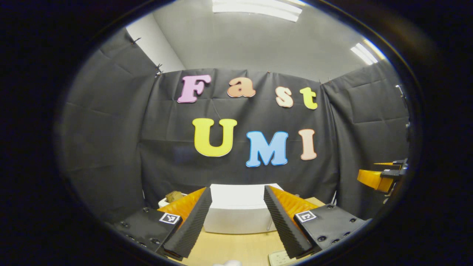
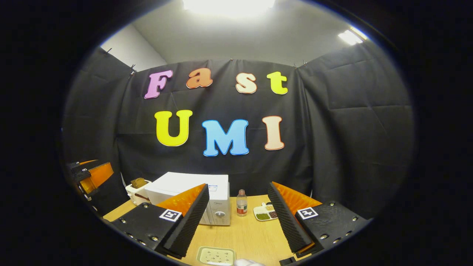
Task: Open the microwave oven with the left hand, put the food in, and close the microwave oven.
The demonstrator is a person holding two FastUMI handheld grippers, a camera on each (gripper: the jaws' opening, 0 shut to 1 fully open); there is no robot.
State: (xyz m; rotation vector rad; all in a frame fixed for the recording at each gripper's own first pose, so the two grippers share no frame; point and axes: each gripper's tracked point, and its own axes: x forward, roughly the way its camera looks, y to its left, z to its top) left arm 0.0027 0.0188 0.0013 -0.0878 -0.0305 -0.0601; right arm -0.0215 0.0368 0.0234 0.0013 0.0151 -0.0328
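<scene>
Microwave oven sits closed on the table, beyond both grippers' released, empty jaws

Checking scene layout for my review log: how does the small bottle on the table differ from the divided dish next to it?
The bottle stands upright, tall and narrow; the divided dish lies flat and low. The bottle is see-through with a label band; the dish is pale, holding small green and brown portions. Both sit on the wooden table, right of the microwave.
</scene>
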